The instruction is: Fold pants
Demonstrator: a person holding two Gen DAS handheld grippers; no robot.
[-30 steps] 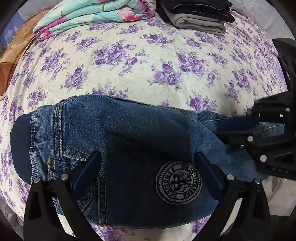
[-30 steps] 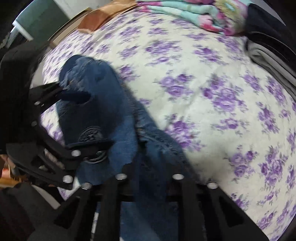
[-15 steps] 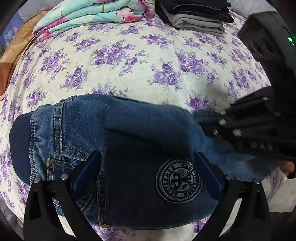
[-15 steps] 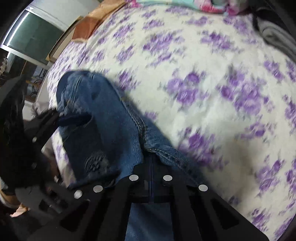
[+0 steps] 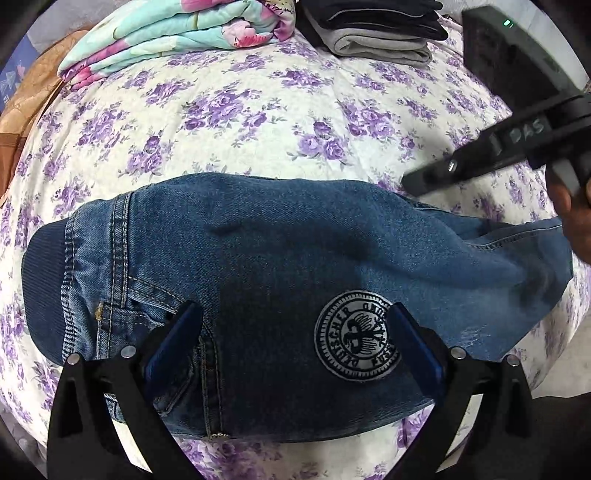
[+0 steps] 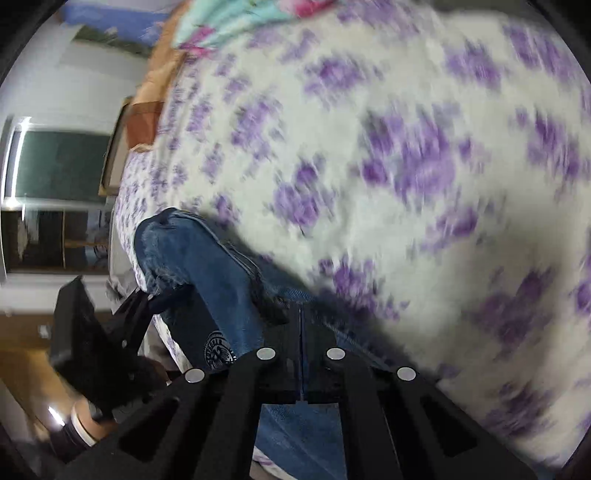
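Observation:
Blue jeans [image 5: 277, 266] with a round white patch [image 5: 357, 335] lie folded near the front edge of the flowered bed [image 5: 258, 110]. My left gripper [image 5: 293, 343] is open, its blue pads [image 5: 173, 339] straddling the denim near the patch. My right gripper [image 6: 301, 332] has its jaws closed together; denim [image 6: 207, 266] lies right at the tips, but the blurred frame does not show whether it is pinched. In the left wrist view the right gripper [image 5: 480, 162] hovers above the bed, apart from the pant-leg end [image 5: 524, 243].
A folded turquoise floral blanket [image 5: 177, 37] and a stack of folded dark and grey clothes [image 5: 376, 33] lie at the far side of the bed. A brown cloth [image 5: 22, 110] lies at the left edge. The bed edge drops off close in front.
My right gripper has lifted up and to the right, away from the pant-leg end, and its view has swung and blurred. The jeans have flattened out. My left gripper has stayed in place.

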